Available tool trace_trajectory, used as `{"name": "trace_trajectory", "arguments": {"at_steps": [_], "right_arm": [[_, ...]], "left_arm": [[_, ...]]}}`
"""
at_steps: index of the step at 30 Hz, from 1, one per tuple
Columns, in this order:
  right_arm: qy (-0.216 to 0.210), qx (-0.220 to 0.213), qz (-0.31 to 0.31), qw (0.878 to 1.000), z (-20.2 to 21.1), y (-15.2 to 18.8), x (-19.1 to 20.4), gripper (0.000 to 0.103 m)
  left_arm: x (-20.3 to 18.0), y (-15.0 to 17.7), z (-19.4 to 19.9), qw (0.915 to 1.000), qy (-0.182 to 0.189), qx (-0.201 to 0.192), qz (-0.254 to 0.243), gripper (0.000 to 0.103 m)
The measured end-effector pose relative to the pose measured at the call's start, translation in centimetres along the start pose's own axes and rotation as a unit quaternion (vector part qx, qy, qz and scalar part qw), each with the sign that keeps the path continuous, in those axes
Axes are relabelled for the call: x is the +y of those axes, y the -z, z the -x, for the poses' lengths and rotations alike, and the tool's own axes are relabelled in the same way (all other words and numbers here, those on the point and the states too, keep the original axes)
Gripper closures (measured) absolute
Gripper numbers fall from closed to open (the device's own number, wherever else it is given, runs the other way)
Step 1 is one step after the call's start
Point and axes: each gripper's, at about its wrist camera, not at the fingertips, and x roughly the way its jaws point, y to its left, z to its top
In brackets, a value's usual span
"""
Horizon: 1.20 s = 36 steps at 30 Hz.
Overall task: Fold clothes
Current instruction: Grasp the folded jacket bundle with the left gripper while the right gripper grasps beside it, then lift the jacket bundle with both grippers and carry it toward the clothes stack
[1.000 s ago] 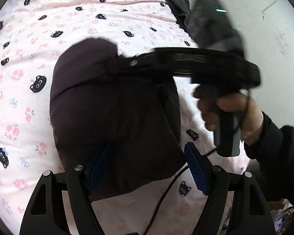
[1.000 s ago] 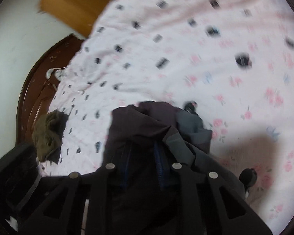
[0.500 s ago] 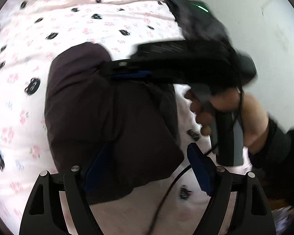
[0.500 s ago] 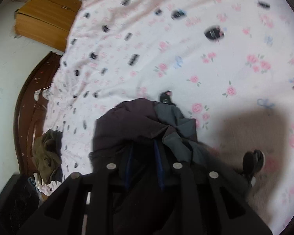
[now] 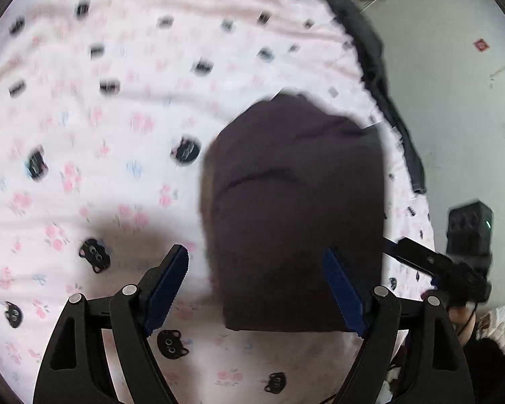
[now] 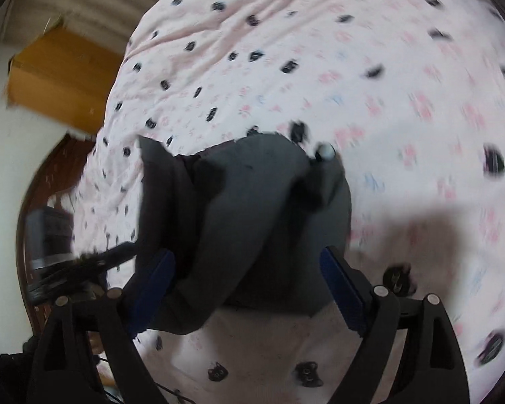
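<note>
In the left wrist view, the left tongs (image 5: 255, 288) are seen spread wide, with nothing gripped. The left pad (image 5: 166, 289) is held over the pink sheet (image 5: 84, 134) of the bed, apart from the cloth. The right pad (image 5: 343, 291) is seen in front of the near right part of the garment (image 5: 296, 208), but contact cannot be told. The garment, dark and folded into a compact block, is laid flat on the sheet just ahead of the tongs, mostly between the pads and towards the right one. Beyond the bed's right edge, dark clothes (image 5: 380, 77) are draped, and pale floor (image 5: 454, 84) is seen past them. At the far right, the right tongs (image 5: 421, 262) are partly caught, beside a black box (image 5: 469, 232) with a green light.

In the right wrist view, the left tongs (image 6: 84, 262) are glimpsed, blurred, at the far left, with a wooden cabinet (image 6: 57, 77) above them. The right tongs (image 6: 247, 289) are likewise released and hold nothing. The garment (image 6: 252, 222) is laid between and ahead of the pads (image 6: 345, 293), with grey lining shown on top. The sheet (image 6: 353, 67) is spread beyond and to the right.
</note>
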Motion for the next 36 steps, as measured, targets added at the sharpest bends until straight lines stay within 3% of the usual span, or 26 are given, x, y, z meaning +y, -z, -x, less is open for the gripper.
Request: {"name": "trace_trajectory", "arguments": {"at_steps": [2,7,10,16,20,23,27,30,32,34,35,36], "right_arm": [[-0.020,-0.008,-0.026,0.999,-0.2,0.7,-1.2,0.013],[-0.101,-0.022,-0.100,0.990,-0.8,0.3,-6.7,0.009],[-0.120,0.012,-0.112,0.986,-2.3,-0.6,-9.1,0.007],[-0.199,0.068,-0.071,0.975,-4.7,-1.3,-8.3,0.000],[-0.178,0.133,-0.011,0.975,-7.4,-0.9,-4.6,0.000],[-0.129,0.153,0.026,0.979,-9.1,-1.0,-2.4,0.000],[-0.138,0.114,-0.044,0.983,-9.2,-2.1,-4.3,0.001],[-0.132,0.097,-0.023,0.986,-9.5,-2.4,-3.9,0.000],[-0.131,0.118,0.000,0.984,-10.4,-2.3,-2.9,0.001],[-0.133,0.135,0.010,0.982,-10.9,-2.3,-2.4,0.010],[-0.138,0.140,0.002,0.980,-11.0,-2.3,-2.6,0.035],[-0.143,0.145,-0.006,0.979,-11.2,-2.4,-2.9,0.047]], "left_arm": [[-0.1,0.1,-1.4,0.9998,0.007,0.018,-0.003,0.025],[-3.4,0.3,-4.5,0.9975,-0.031,0.033,-0.054,0.024],[-4.0,0.2,-5.6,0.9956,-0.056,0.041,-0.062,0.020],[-1.9,0.1,-6.1,0.9976,-0.016,0.064,-0.017,0.017],[-2.0,0.8,-6.2,0.9978,-0.009,0.065,-0.008,0.017],[-2.3,1.0,-6.3,0.9976,-0.006,0.067,-0.016,0.017],[-1.9,1.1,-6.1,0.9970,0.012,0.075,-0.018,0.017],[-1.5,1.0,-6.3,0.9962,0.023,0.083,-0.015,0.017],[-1.2,1.0,-6.6,0.9953,0.031,0.091,-0.013,0.017],[-1.1,1.0,-6.7,0.9950,0.036,0.093,-0.010,0.019],[-1.2,1.1,-6.6,0.9951,0.035,0.092,-0.008,0.023],[-1.2,1.2,-6.5,0.9952,0.034,0.091,-0.006,0.025]]}}
